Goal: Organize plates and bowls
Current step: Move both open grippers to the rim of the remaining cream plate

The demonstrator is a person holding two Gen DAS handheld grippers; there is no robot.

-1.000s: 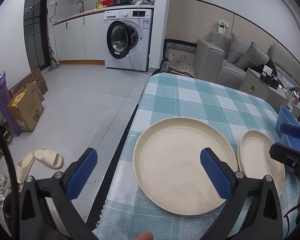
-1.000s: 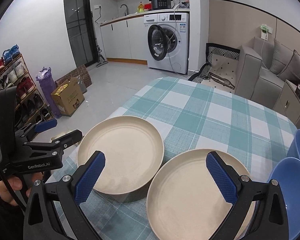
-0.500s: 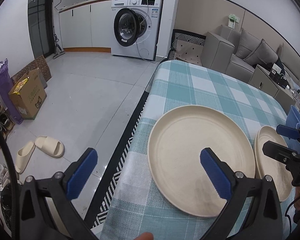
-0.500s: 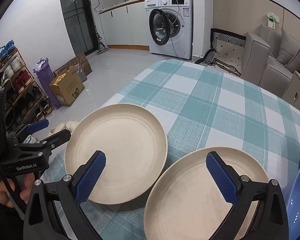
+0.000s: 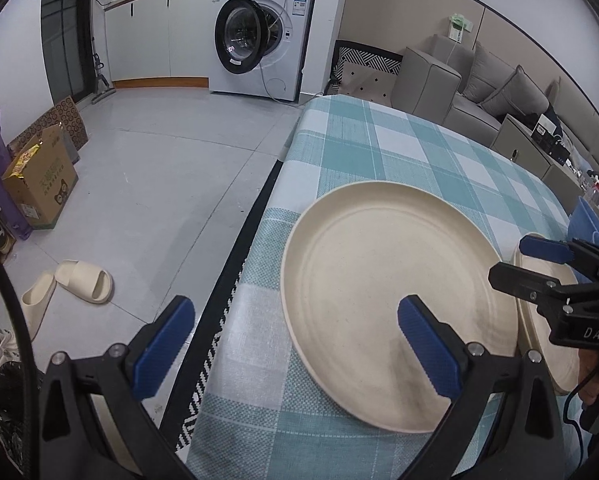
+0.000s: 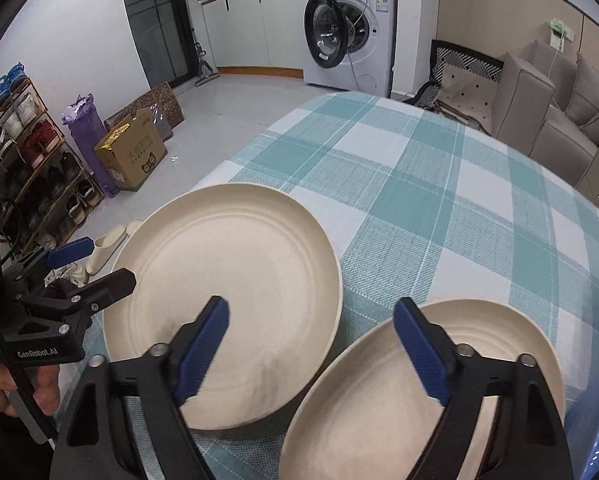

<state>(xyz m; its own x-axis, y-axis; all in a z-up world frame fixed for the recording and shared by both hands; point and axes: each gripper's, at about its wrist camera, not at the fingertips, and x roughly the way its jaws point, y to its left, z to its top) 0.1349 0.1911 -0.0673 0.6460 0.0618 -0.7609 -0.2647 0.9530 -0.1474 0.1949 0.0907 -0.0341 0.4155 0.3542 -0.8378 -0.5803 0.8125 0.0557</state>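
My right gripper (image 6: 311,340) has dropped, jaws just narrowed, straddling both cream plates' (image 6: 227,292) rims, gripping nothing, left gripper (image 5: 295,344) gaping empty, shoe rack (image 6: 23,168) at nine o'clock only in right view.

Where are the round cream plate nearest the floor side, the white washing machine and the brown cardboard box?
Round cream plate (image 5: 379,280), left wrist view, inner base.
White washing machine (image 6: 351,28), right wrist view, front panel.
Brown cardboard box (image 6: 133,156), right wrist view, printed side.

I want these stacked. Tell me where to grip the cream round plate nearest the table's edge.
Grip the cream round plate by its raised rim at the near edge, from the table's open side: it lies flat on the checked cloth, so only the upturned lip offers the jaws purchase.
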